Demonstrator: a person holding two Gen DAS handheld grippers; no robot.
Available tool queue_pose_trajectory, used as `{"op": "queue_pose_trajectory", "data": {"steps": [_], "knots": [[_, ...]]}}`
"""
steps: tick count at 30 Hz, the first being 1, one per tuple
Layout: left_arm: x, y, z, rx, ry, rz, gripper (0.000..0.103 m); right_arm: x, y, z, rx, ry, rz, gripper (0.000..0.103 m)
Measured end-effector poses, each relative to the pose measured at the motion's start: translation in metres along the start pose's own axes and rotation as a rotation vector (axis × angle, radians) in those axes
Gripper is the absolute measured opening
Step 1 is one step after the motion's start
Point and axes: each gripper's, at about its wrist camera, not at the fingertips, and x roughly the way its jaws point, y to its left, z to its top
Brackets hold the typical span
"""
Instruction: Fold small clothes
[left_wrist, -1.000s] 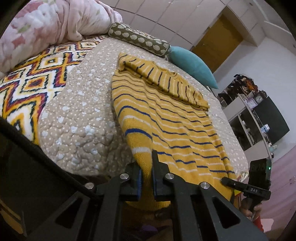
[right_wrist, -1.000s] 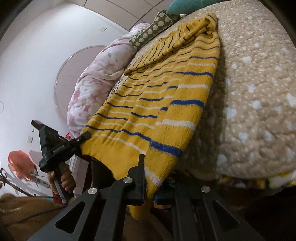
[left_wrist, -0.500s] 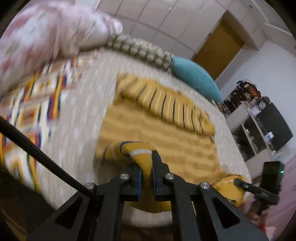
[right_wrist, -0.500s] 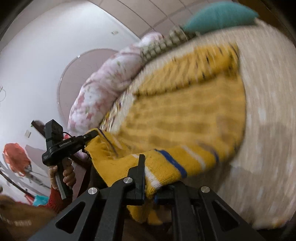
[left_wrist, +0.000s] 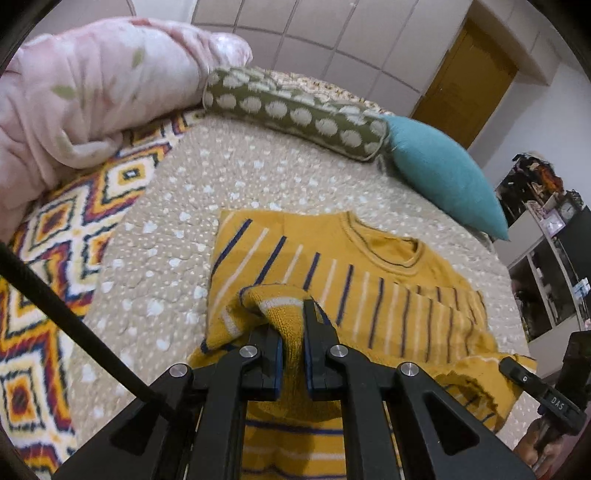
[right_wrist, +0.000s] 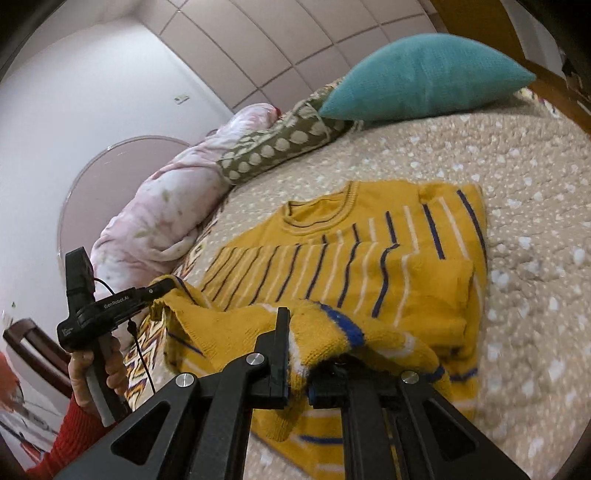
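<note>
So the bed (left_wrist: 173, 206) fills everything ahead of both sets of fingers, its beige quilted cover running out to the pink duvet (left_wrist: 92, 92), the spotted bolster (left_wrist: 295, 110) and the teal cushion (left_wrist: 443, 177) at the far side. Between those and my fingers lies the yellow striped sweater (left_wrist: 369, 266), collar end farthest from me, its sleeves folded across the chest just ahead of the fingertips.

I have the left gripper (left_wrist: 291, 332) clenched on one corner of the hem, and the knit bulges up and over the fingertips. From the right wrist view, the right gripper (right_wrist: 295, 339) is pinching the other hem corner, with the blue and white band draped over its far finger (right_wrist: 282, 325). The hem edge sags between the two grippers, lifted off the cover, while the body below the fingers is doubled onto itself.

What the coming move turns on, as I judge it: the sweater's long axis runs straight away from both pairs of fingers, toward the collar (right_wrist: 317, 214). The shoulders lie ahead and below the held hem, so the carry is forward along that axis. Neither hand looks clearly nearer to the collar; the two seem about level, one at each side of the hem. I would keep them parallel so the hem lands square on the shoulders.
</note>
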Motion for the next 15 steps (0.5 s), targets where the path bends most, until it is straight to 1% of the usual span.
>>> {"op": "queue_pose_trajectory", "data": {"steps": [2,3,4,7,10,11,12,13,14,15], "knots": [[0.014,0.007,0.008,-0.027,0.026,-0.02,0.009,0.009,-0.004,0.009,0.017,0.008,0.004,0.008],[0.021,0.012,0.012,-0.05,0.039,-0.035,0.009,0.014,-0.008,0.015,0.032,0.01,0.007,0.011],[0.03,0.019,0.017,-0.093,0.059,-0.062,0.009,0.02,-0.014,0.021,0.054,0.012,0.01,0.011],[0.051,0.033,0.03,-0.191,0.094,-0.125,0.01,0.036,-0.037,0.038,0.168,0.004,0.041,0.012],[0.064,0.044,0.039,-0.28,0.114,-0.19,0.012,0.049,-0.062,0.051,0.3,-0.008,0.061,0.022],[0.067,0.048,0.043,-0.31,0.115,-0.223,0.015,0.052,-0.07,0.053,0.342,-0.017,0.067,0.024],[0.069,0.052,0.044,-0.333,0.111,-0.243,0.019,0.055,-0.079,0.056,0.387,-0.03,0.076,0.026],[0.069,0.055,0.046,-0.354,0.102,-0.261,0.02,0.056,-0.086,0.059,0.424,-0.043,0.087,0.029],[0.068,0.059,0.048,-0.372,0.086,-0.278,0.028,0.056,-0.09,0.062,0.443,-0.052,0.097,0.035],[0.065,0.062,0.049,-0.384,0.068,-0.283,0.039,0.057,-0.093,0.064,0.464,-0.066,0.109,0.042]]}}
